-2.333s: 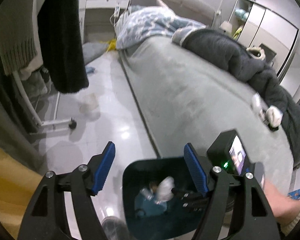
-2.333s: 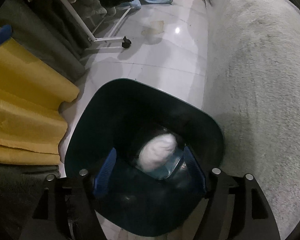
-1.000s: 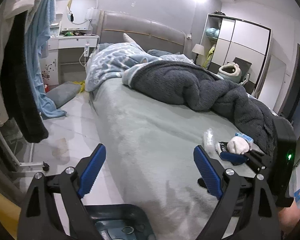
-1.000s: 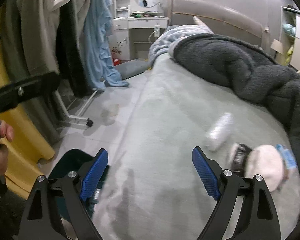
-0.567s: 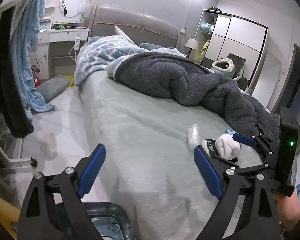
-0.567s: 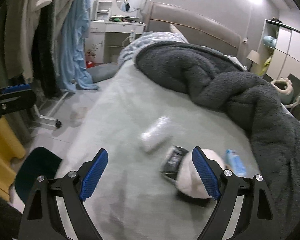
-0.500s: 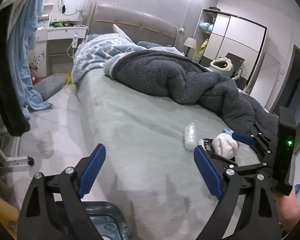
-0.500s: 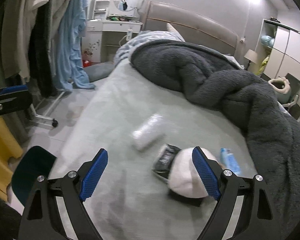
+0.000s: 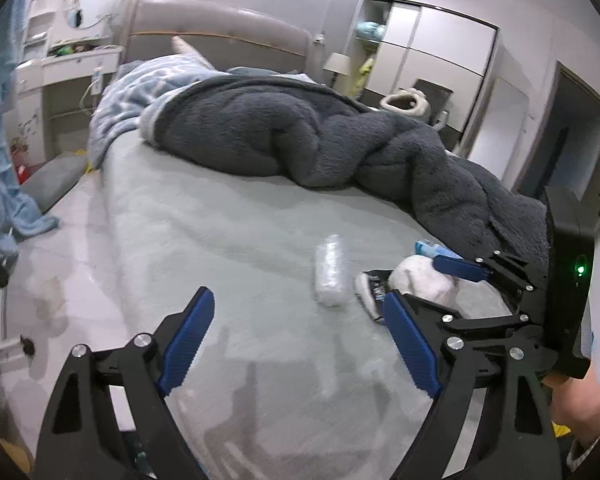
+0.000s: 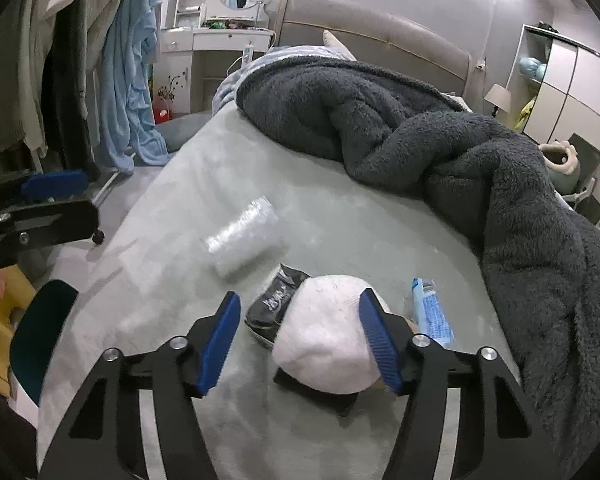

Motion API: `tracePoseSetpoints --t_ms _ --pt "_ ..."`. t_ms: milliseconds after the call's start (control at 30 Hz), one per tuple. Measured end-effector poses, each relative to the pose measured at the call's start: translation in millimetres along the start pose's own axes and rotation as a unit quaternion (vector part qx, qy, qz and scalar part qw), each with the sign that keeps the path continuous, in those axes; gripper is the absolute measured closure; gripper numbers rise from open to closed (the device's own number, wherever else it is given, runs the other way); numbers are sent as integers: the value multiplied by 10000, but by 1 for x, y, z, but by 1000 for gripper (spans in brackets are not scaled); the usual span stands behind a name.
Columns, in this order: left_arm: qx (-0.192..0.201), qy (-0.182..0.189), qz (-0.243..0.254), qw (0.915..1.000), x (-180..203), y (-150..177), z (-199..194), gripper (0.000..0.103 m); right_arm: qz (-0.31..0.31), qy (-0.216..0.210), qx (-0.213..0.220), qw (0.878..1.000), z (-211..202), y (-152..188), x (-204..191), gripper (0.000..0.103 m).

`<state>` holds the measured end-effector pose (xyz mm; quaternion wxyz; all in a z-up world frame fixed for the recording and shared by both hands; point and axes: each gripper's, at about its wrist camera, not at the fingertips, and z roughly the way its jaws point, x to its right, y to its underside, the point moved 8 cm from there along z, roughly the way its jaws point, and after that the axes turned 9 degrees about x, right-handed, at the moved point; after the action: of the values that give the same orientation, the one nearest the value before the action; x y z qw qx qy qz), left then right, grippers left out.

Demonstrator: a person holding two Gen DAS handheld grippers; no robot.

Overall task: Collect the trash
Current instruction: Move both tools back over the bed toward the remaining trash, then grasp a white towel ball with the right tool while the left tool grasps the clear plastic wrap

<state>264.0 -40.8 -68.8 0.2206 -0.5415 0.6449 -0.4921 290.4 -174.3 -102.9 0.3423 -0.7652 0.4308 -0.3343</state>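
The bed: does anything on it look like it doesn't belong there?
Yes. On the grey bed cover lies a cluster of litter: a crumpled clear plastic wrapper, a black packet, a white wad and a blue packet. The right gripper, jaws just closing, straddles the wad without squeezing it yet.

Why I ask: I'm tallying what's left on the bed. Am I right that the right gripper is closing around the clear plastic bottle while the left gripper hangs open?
Not quite. In the right wrist view the right gripper has just been closing around the white crumpled wad, not the clear plastic bottle, which lies apart on the bed. The left gripper does hang open.
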Motion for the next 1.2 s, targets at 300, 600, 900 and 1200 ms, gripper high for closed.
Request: tracePoseSetpoints --t_ms 300,600,900,1200 --pt "-271 187 183 9993 16 7 38 24 -166 42 -241 9996 6 11 14 63" --pt "-477 250 53 9985 16 16 71 37 83 -255 -236 9994 7 5 22 75" --pt "-808 201 78 9965 21 28 96 57 394 -500 -277 9976 5 -3 27 83" --pt "-780 192 148 9967 31 27 87 75 587 -575 -33 9966 -7 -17 22 87"
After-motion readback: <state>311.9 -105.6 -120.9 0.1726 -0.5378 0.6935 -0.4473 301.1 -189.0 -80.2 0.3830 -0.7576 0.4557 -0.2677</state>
